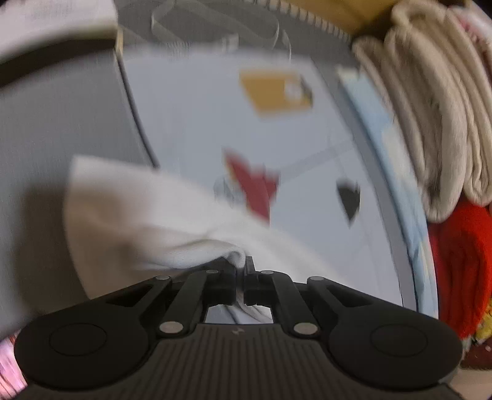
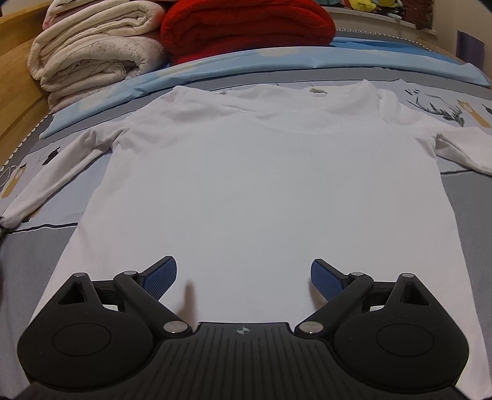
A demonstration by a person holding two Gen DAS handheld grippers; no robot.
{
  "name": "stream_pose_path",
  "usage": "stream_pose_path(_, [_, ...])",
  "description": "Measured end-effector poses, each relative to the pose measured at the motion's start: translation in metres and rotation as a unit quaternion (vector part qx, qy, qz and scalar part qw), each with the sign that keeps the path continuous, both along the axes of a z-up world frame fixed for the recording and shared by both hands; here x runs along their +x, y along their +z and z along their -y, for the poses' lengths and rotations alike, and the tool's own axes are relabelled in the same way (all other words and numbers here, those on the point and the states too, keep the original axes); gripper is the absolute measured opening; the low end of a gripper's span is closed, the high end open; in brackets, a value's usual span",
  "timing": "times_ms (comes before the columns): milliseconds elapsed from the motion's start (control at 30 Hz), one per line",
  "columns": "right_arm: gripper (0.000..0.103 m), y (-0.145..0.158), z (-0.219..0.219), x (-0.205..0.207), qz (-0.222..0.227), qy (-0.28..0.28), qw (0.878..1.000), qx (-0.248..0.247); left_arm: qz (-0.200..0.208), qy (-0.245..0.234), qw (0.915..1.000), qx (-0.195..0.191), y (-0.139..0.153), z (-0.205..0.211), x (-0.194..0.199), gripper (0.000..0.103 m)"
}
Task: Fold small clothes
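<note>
- The white long-sleeved cotton shirt lies spread flat on the grey-and-blue patterned bed sheet, neck away from the right wrist camera and both sleeves stretched out to the sides.
- The left claw is pinched shut on a bunch of white cloth, which I take to be the cuff of the shirt's left sleeve; the step in hand looks like the first fold, bringing that sleeve in across the body.
- The right claw stands wide open, blue pads apart, low over the shirt's hem area with nothing between them.
- The next move calls for carrying the gripped cloth over the shirt's body and laying it flat without dragging the body askew; the right claw could pin the hem.
- Only the left view shows the grip itself, though it is blurred; only the right view shows the whole shirt, with the folded cream blanket and folded red blanket beyond it.
</note>
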State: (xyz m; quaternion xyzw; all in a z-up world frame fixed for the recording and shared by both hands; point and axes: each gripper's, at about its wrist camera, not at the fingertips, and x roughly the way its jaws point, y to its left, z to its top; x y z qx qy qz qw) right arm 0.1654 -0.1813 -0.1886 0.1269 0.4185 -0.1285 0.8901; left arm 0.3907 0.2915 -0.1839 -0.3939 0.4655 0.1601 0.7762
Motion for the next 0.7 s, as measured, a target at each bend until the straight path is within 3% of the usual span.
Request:
stream_pose_path(33, [0.094,0.002,0.000,0.001,0.002,0.002,1.000,0.000,0.021,0.003,0.9996,0.018,0.011,-0.007,0.002,0.004])
stream_pose_path(133, [0.094,0.005,0.002,0.001,0.007,0.009,1.000,0.002,0.084,0.003,0.9962,0.024,0.038,-0.024,0.007,0.004])
stream_pose_path(200, [0.094,0.004,0.003,0.003,0.004,0.010,1.000,0.001,0.078,-0.001,0.9959,0.045,0.038,-0.024,0.011,0.005])
stream_pose_path(300, [0.094,0.002,0.005,0.004,0.002,0.008,1.000,0.009,0.022,-0.009,0.9981,0.057,0.009,-0.018,0.016,0.010])
stream_pose_path(333, [0.094,0.002,0.004,0.004,0.000,0.009,1.000,0.012,0.003,-0.009,0.9987,0.050,0.001,-0.017,0.018,0.023])
stream_pose_path(400, [0.094,0.005,0.002,0.002,-0.001,0.019,1.000,0.024,-0.009,0.004,0.9993,0.036,-0.004,-0.020,0.013,0.059])
stream_pose_path(500, [0.094,0.015,-0.005,-0.005,-0.002,0.050,0.998,0.044,-0.002,0.003,0.9983,0.059,0.009,-0.012,0.007,0.087])
stream_pose_path(600, [0.094,0.030,-0.008,-0.021,-0.004,0.065,0.997,0.044,0.003,-0.048,0.9950,0.088,0.022,0.007,-0.003,0.087])
stream_pose_path(700, [0.094,0.044,0.003,-0.045,-0.003,0.053,0.998,0.044,0.011,-0.128,0.9889,0.075,0.031,0.031,-0.030,0.087])
